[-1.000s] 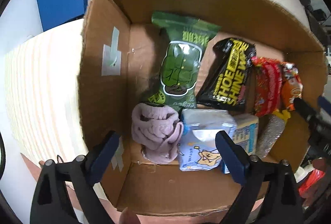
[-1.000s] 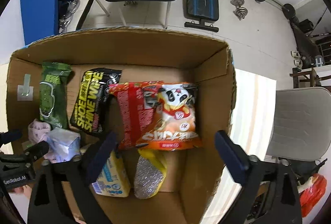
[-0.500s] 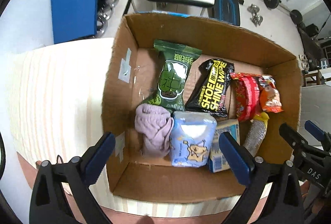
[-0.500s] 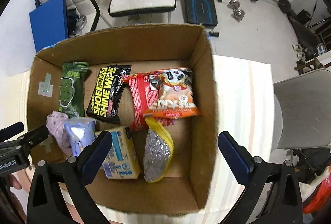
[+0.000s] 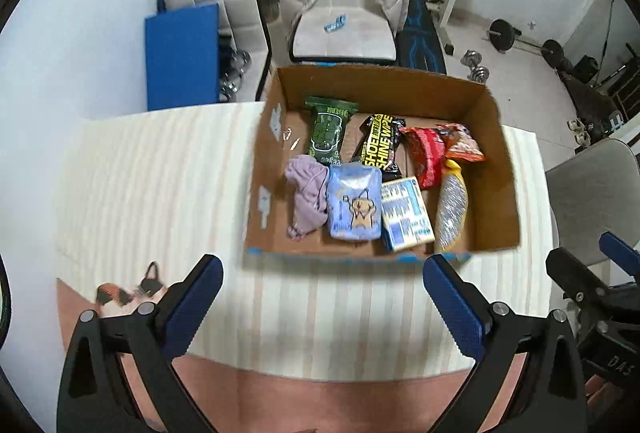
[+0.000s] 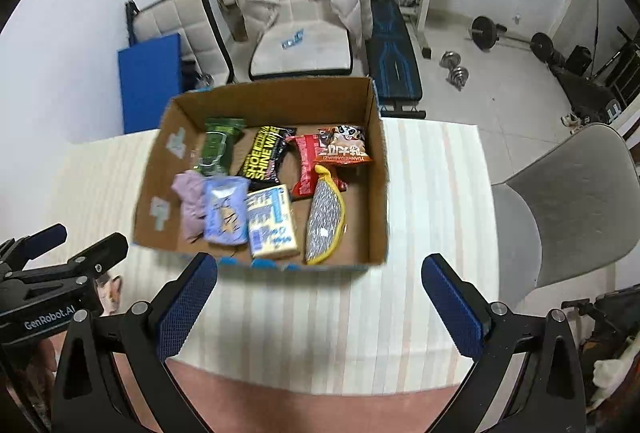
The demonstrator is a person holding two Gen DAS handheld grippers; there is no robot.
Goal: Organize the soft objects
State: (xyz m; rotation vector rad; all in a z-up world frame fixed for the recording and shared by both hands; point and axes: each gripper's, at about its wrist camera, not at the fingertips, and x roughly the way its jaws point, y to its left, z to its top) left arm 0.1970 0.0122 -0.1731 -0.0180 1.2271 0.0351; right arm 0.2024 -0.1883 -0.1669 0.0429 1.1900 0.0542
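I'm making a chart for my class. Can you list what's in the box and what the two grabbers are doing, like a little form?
Box: cardboard box on the striped table
Back row: green pack, black wipes pack, red snack bags
Front row: purple cloth, blue tissue pack, yellow sponge pack, scrubber
Left gripper: open, empty, in front of the box
Right gripper: open, empty, in front of the box

Matt cardboard box [image 5: 496,169] holds glossy plastic wipes packet [image 5: 380,147].
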